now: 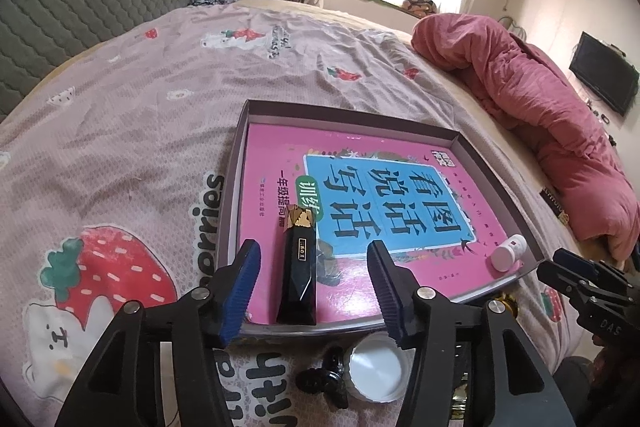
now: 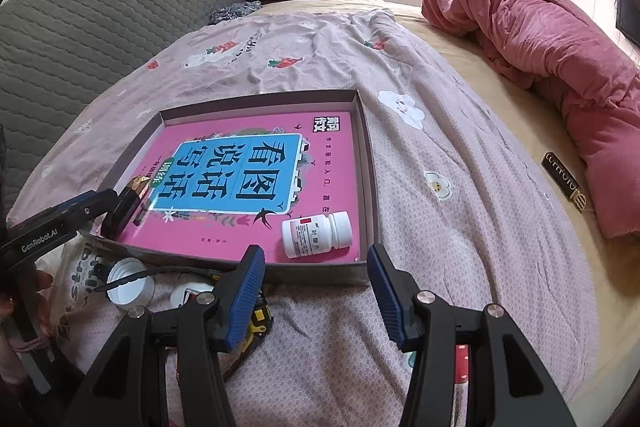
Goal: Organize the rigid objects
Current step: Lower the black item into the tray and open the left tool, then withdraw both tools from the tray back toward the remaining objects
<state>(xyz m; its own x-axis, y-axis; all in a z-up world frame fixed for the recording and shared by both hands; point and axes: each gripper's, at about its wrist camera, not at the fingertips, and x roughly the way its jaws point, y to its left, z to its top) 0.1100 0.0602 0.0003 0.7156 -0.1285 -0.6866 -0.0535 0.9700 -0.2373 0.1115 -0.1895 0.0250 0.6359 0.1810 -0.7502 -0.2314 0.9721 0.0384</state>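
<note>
Pink dominates the middle of both views: a pink paperback workbook with a blue title panel (image 1: 360, 195) lies flat inside a shallow grey cardboard box tray (image 1: 236, 163) on the mauve strawberry-print bedsheet (image 1: 120, 99), and it looks like the largest item already put away. On top of it, toward the near edge, lies a faceted black bottle with a gold-patterned cap (image 1: 298, 267), lengthwise between the spread jaws of the left gripper (image 1: 314, 291); the pads stand clear of its sides, so I judge it set down rather than held. In the tray's right near corner a small white plastic pill bottle with a red-marked label (image 2: 316, 233) rests on its side. The right gripper (image 2: 316, 291) hovers just short of the tray wall with its jaws apart and nothing between them. So three things seem stowed, while several remain on the sheet in front of the tray: a white round screw lid lying open side up (image 1: 374, 371), a small glossy black object beside it (image 1: 326, 375) whose shape I cannot make out, and a yellow-and-black item (image 2: 260, 319) largely hidden behind the right gripper's finger. Another white rounded piece near it is cut off too. A dark rectangular tag with gold lettering (image 2: 562, 183) lies well apart by the rose quilt; whether it belongs to the task is unclear.
</note>
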